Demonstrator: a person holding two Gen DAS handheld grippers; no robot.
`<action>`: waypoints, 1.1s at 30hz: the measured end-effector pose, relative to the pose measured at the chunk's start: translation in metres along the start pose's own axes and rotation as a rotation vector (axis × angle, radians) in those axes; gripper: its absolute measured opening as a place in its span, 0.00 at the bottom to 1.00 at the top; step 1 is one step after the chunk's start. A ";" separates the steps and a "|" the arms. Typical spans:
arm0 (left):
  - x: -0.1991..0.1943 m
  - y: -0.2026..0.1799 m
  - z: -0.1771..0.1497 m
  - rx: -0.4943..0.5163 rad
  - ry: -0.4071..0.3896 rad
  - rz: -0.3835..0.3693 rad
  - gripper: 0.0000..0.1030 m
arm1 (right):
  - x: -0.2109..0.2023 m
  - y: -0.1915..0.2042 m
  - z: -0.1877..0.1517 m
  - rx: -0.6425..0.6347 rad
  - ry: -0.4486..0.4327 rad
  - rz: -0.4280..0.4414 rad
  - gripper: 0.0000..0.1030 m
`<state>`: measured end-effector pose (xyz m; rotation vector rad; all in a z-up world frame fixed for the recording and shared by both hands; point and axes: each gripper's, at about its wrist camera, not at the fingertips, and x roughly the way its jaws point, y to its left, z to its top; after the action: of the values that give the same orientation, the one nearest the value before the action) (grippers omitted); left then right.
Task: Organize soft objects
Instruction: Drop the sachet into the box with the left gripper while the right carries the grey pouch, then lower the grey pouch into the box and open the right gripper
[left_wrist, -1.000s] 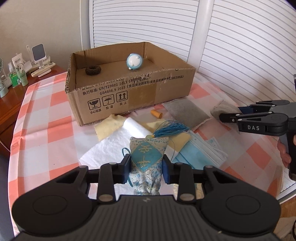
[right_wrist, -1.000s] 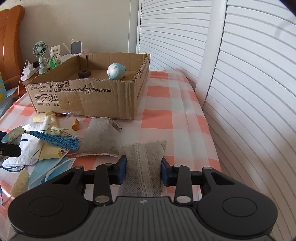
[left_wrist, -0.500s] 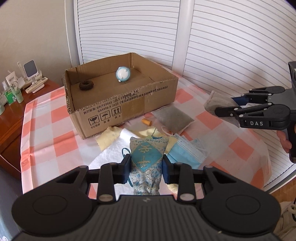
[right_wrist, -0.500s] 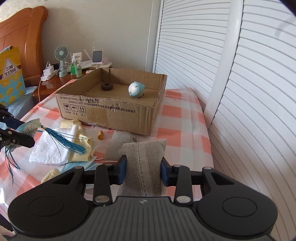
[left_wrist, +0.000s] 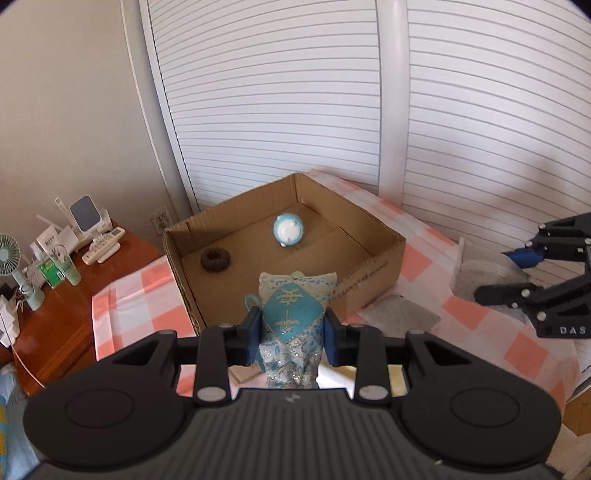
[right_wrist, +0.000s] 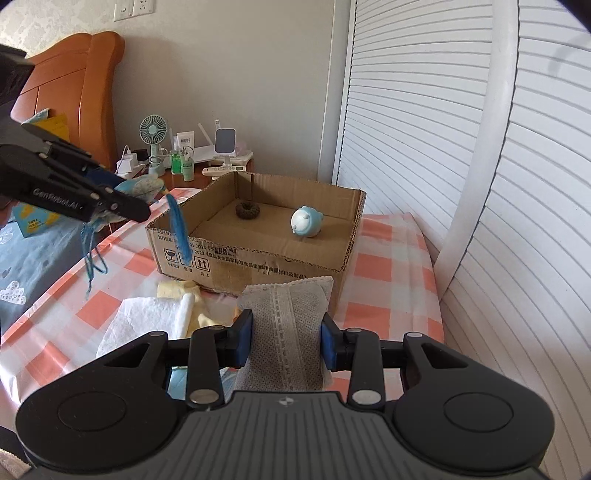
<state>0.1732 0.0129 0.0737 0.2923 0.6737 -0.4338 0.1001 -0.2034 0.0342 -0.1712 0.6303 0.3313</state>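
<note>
My left gripper (left_wrist: 291, 332) is shut on a blue embroidered sachet (left_wrist: 293, 314) and holds it in the air in front of the open cardboard box (left_wrist: 373, 291). Its blue tassel (right_wrist: 179, 229) hangs down in the right wrist view. My right gripper (right_wrist: 286, 336) is shut on a grey mesh sachet (right_wrist: 286, 325), also lifted, to the right of the box (right_wrist: 258, 258). Inside the box lie a blue-white round plush toy (left_wrist: 289, 229) and a dark ring-shaped hair tie (left_wrist: 215, 259).
On the checked tablecloth (right_wrist: 373, 266) lie a white cloth (right_wrist: 147, 321), yellow cloths (right_wrist: 177, 288) and another grey sachet (left_wrist: 402, 315). A wooden nightstand (left_wrist: 74, 295) with a fan and bottles stands left. White louvred doors (left_wrist: 461, 129) are behind.
Both grippers have risen with their sachets. The left one has moved toward the box, and its tassel now hangs free off the table.
</note>
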 end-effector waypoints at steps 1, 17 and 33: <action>0.003 0.003 0.007 0.003 -0.007 0.006 0.31 | 0.000 0.000 0.002 -0.002 -0.005 0.002 0.40; 0.083 0.045 0.059 -0.040 0.030 0.077 0.63 | 0.015 -0.003 0.031 -0.011 -0.042 0.013 0.40; 0.033 0.046 0.016 -0.101 -0.037 0.120 0.93 | 0.023 0.006 0.045 -0.024 -0.042 0.026 0.40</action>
<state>0.2266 0.0374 0.0700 0.2275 0.6362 -0.2886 0.1397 -0.1806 0.0557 -0.1785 0.5872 0.3667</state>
